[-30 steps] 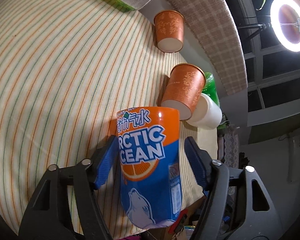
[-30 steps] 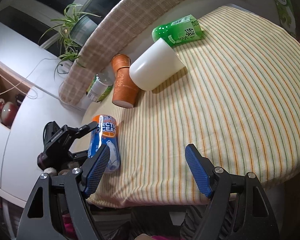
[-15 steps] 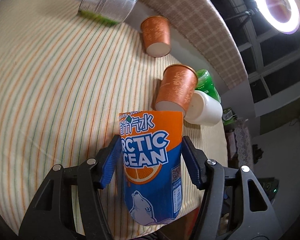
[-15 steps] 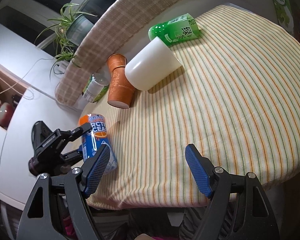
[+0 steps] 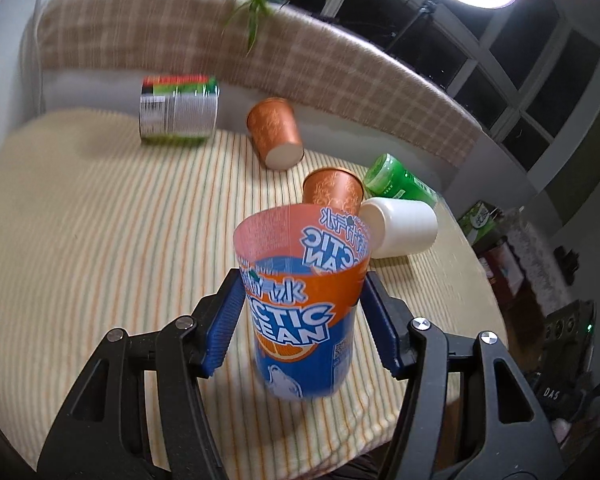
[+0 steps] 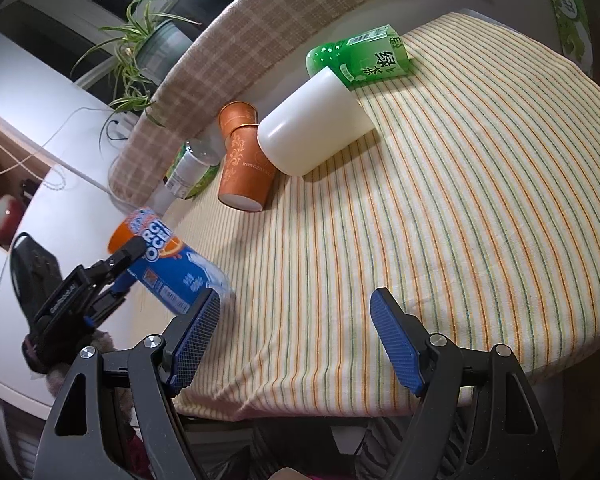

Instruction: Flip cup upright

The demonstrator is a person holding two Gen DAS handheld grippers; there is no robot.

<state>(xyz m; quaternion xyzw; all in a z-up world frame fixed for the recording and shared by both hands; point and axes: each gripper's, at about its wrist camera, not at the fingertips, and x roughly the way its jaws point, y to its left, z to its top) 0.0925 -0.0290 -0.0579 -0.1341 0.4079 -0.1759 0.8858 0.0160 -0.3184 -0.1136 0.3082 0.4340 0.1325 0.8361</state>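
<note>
Six containers are on the striped tablecloth [image 6: 460, 200]. One is the Arctic Ocean cup [image 5: 300, 312], at the near left edge, tilted with its open mouth up; the left gripper [image 5: 302, 320] clamps it on both sides. Two orange cups [image 5: 276, 138], one white cup [image 6: 312, 124] and two green containers [image 6: 364, 60] lie on their sides, far. The right gripper [image 6: 296, 344] is spread and holds nothing. The left view is blurred; the far orange cup is half hidden in the right view.

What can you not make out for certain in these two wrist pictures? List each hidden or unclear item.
- Arctic Ocean cup: its base touching the striped cloth or not; left wrist view, the cup's own body hides it.
- Can: label text; left wrist view, motion blur.
- Far orange cup: its lower part; right wrist view, near orange cup covers it.
</note>
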